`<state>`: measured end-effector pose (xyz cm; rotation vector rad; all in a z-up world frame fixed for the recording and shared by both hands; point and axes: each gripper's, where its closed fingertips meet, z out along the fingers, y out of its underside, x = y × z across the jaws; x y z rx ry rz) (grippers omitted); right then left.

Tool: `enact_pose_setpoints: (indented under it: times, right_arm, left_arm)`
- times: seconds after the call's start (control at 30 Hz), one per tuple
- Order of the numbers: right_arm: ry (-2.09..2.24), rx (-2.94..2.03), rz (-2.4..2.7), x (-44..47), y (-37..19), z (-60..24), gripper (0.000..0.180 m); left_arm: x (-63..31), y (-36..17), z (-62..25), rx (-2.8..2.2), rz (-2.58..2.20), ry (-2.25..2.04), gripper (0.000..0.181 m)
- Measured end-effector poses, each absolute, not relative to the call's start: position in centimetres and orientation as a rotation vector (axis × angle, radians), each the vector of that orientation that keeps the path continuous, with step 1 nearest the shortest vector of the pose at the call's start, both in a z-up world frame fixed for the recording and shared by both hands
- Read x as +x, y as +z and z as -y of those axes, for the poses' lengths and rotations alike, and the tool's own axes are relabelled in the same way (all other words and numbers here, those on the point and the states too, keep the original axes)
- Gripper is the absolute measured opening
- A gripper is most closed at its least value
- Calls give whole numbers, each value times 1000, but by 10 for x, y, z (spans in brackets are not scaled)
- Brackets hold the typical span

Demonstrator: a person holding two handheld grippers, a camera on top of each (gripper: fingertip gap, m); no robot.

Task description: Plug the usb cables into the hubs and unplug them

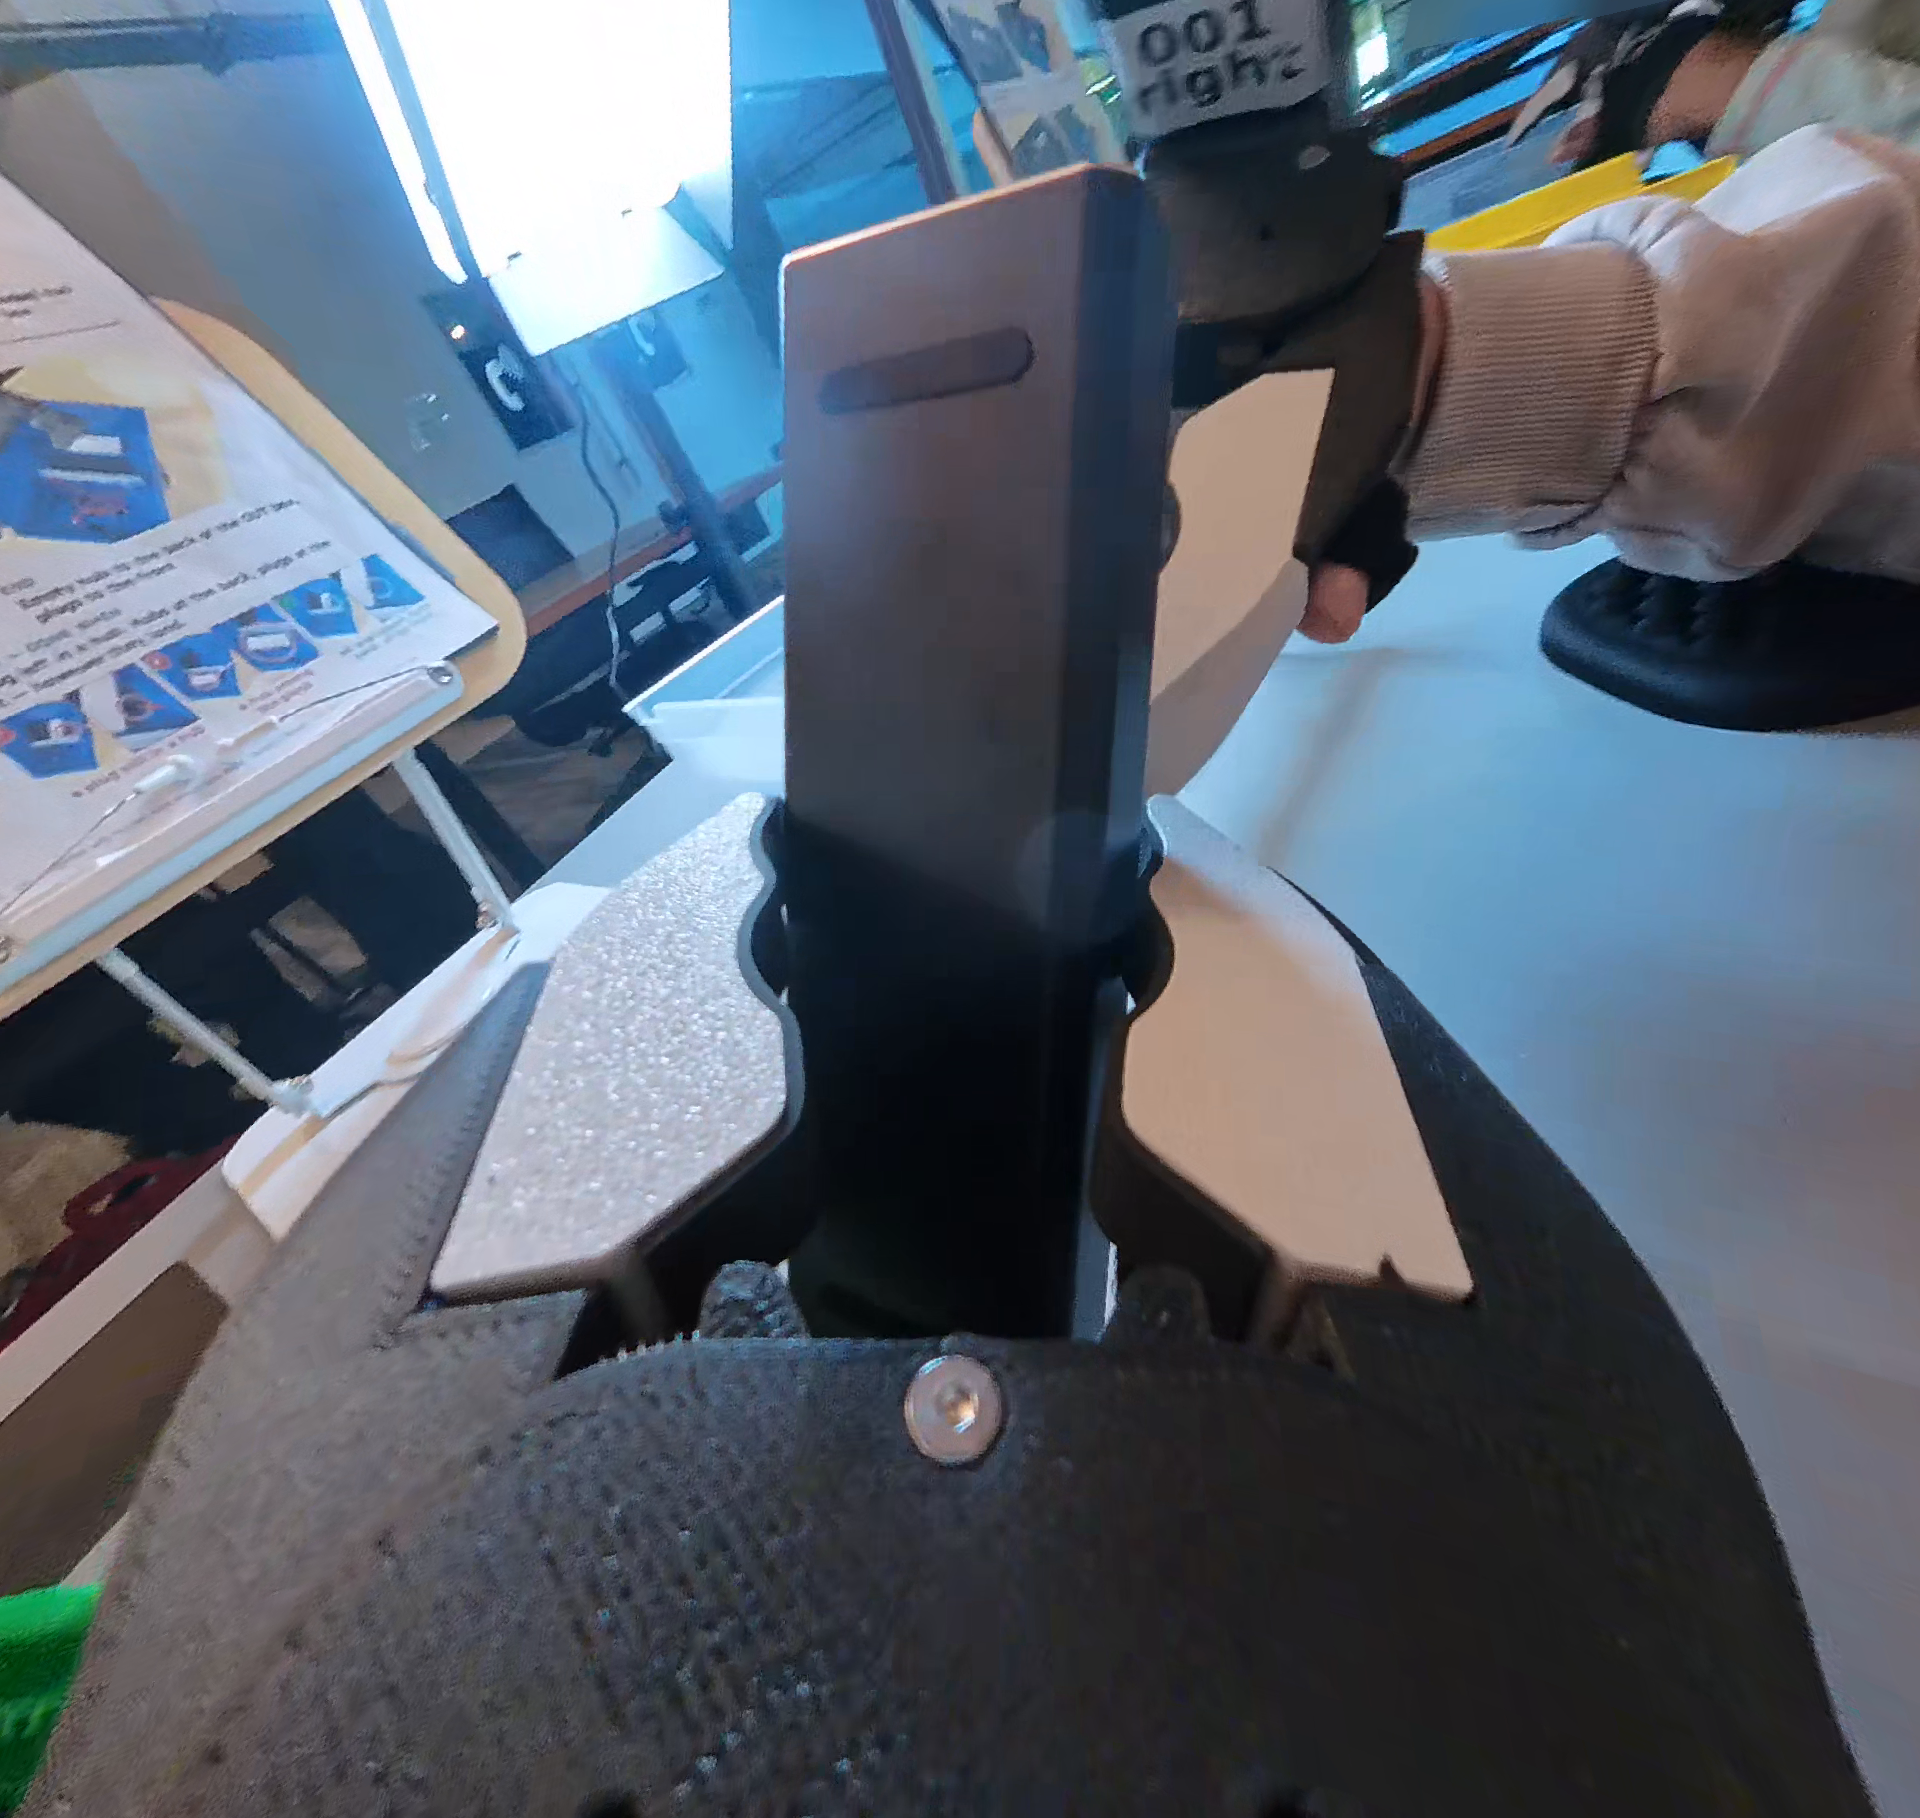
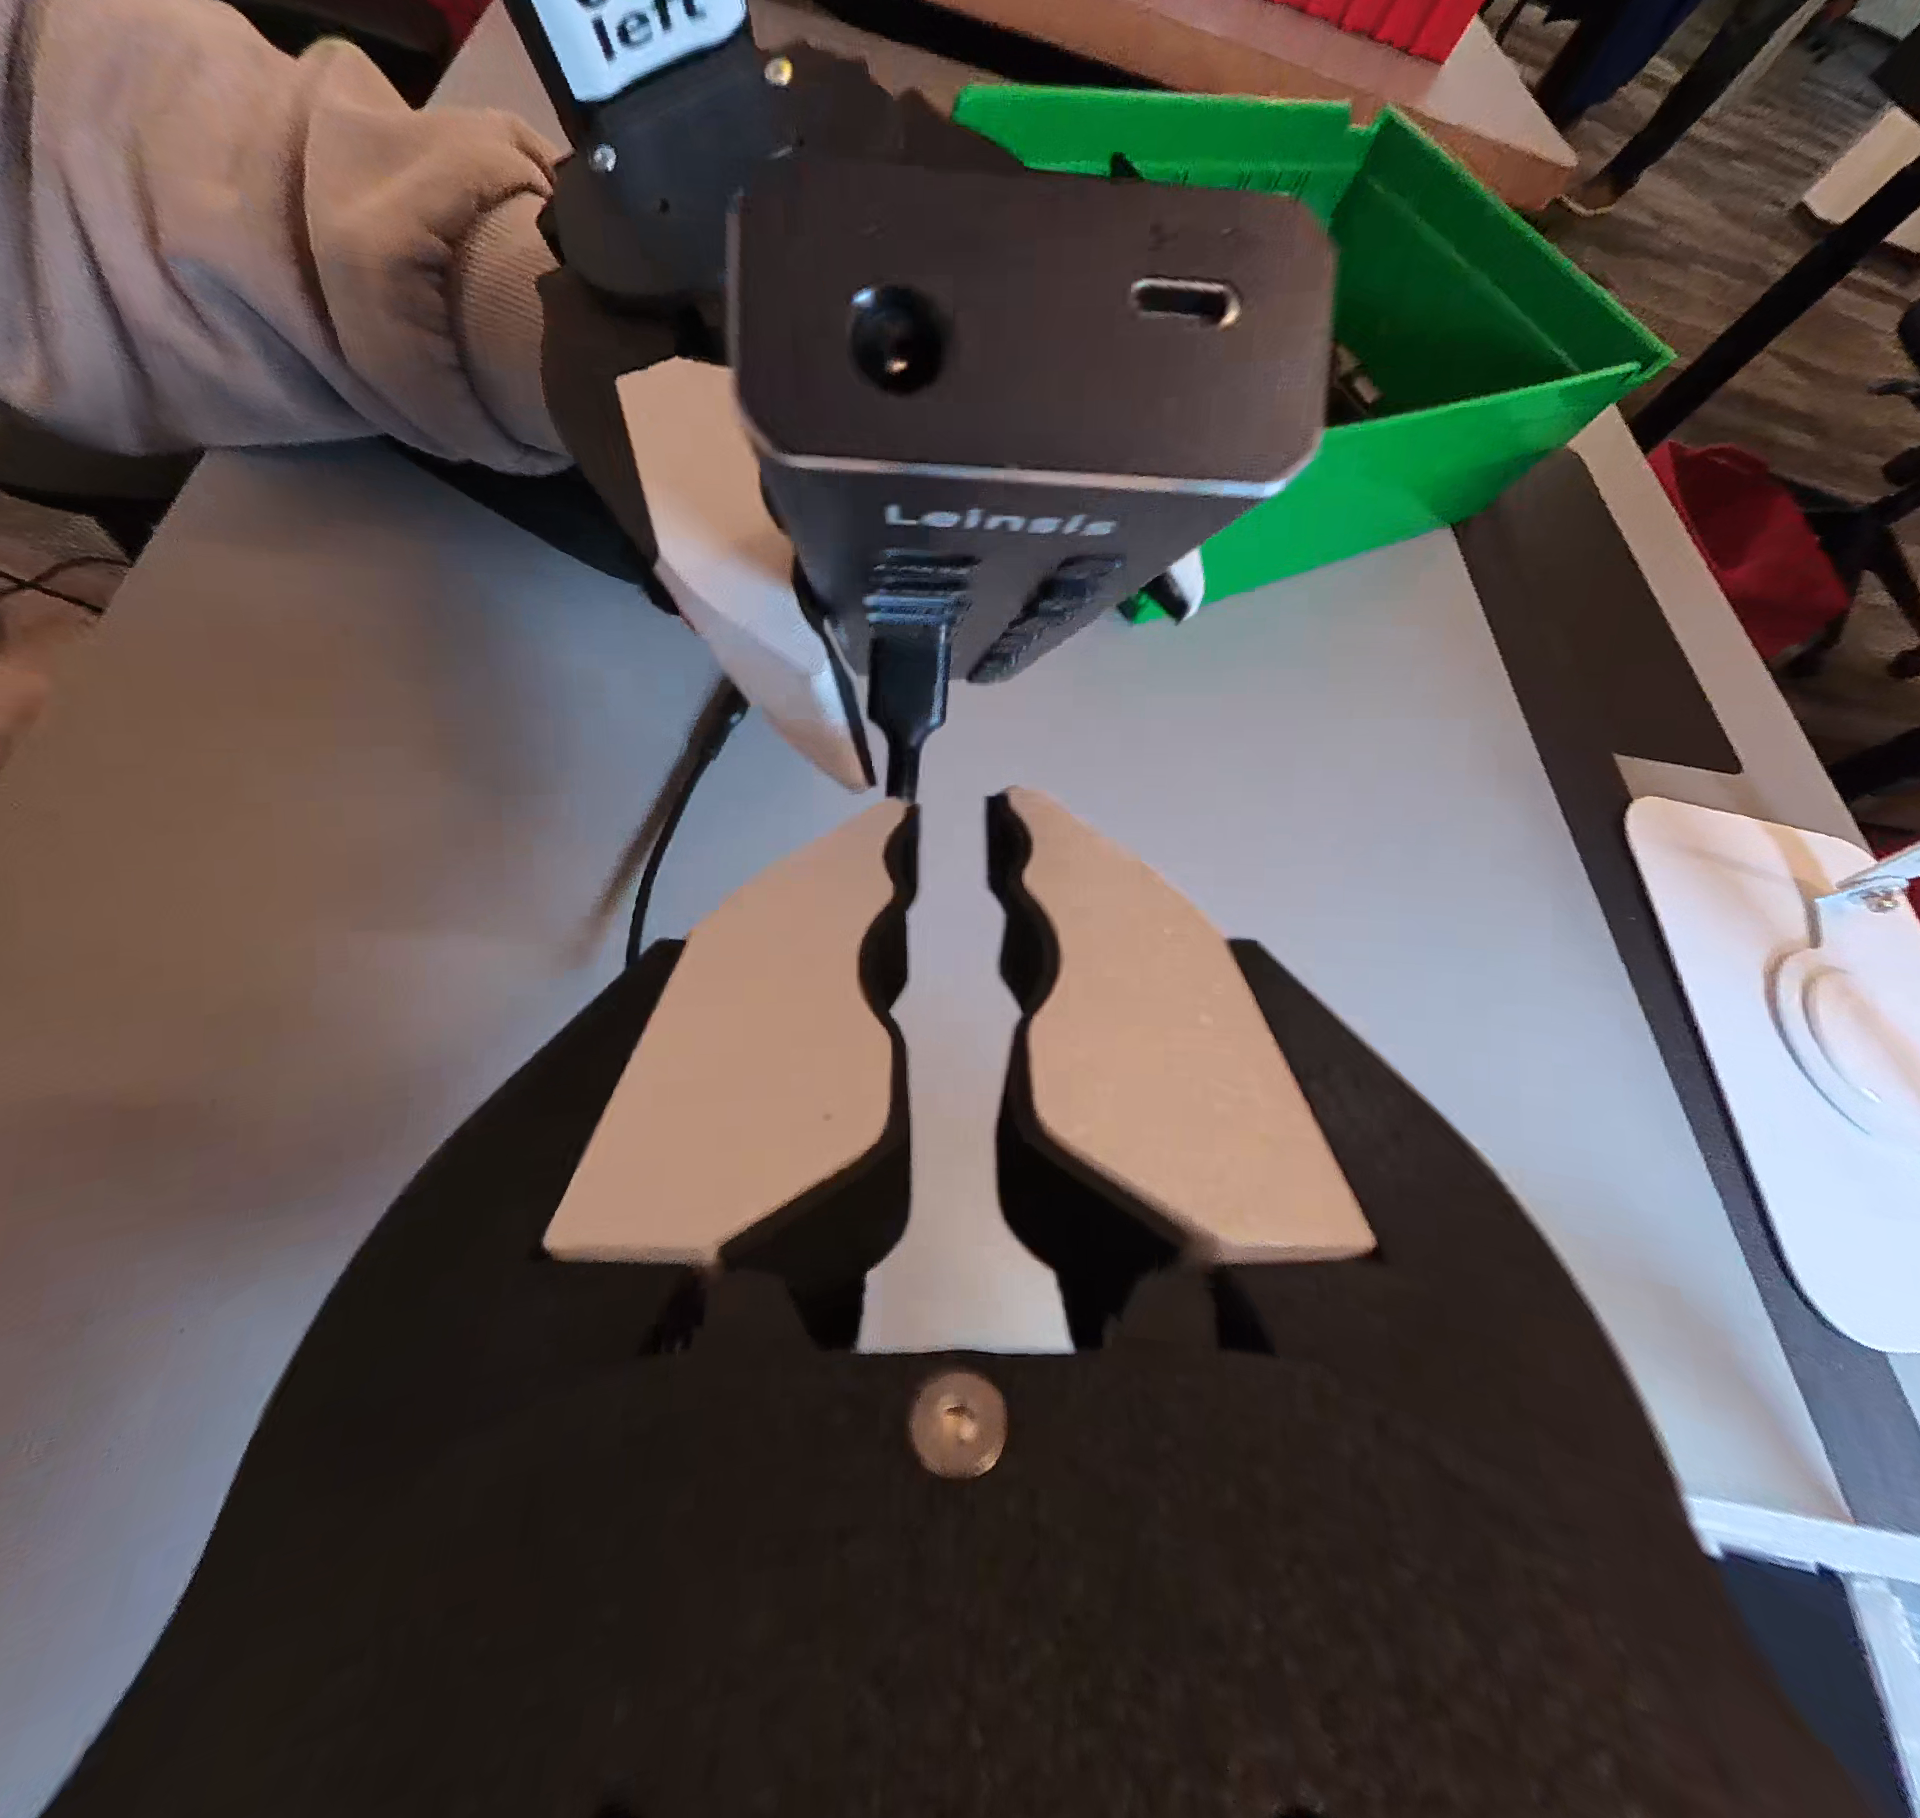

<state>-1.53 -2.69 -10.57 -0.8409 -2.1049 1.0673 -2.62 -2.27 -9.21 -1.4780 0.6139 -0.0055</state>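
My left gripper (image 1: 961, 812) is shut on a dark grey USB hub (image 1: 935, 573) and holds it upright above the white table (image 1: 1558, 937). In the right wrist view the hub (image 2: 1029, 345) faces me end-on, with a round socket and a small oval port. A black USB cable plug (image 2: 914, 667) sits in a port on the hub's lower face, and its cable loops off to the left. My right gripper (image 2: 951, 807) is just below the plug, its jaws a narrow gap apart with nothing between them. One of its fingers (image 1: 1236, 542) shows behind the hub.
A green bin (image 2: 1455, 334) stands behind the hub. An instruction sheet on a stand (image 1: 208, 573) is at the left, with its white base (image 2: 1766, 1041) near the table edge. A black round object (image 1: 1714, 646) lies under a person's sleeve. A yellow bin (image 1: 1558, 199) is farther back.
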Motion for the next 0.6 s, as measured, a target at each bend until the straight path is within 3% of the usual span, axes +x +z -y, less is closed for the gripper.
enact_pose_setpoints:
  times: [0.03,0.3,0.37,0.6]
  right_arm:
    - [1081,-841,2114,-15,-106,30,20]
    - [1243,-859,2307,8,-122,47,22]
    - [1186,-814,2283,2,-122,49,5]
    - [1091,-705,2209,9,-94,37,3]
  left_arm:
    - [-22,-91,25,-1463,-634,-20,63]
    - [-11,-79,33,-1380,-640,-99,63]
    - [-15,-77,33,-1376,-627,-97,63]
    - [-4,-88,44,-1412,-749,-226,64]
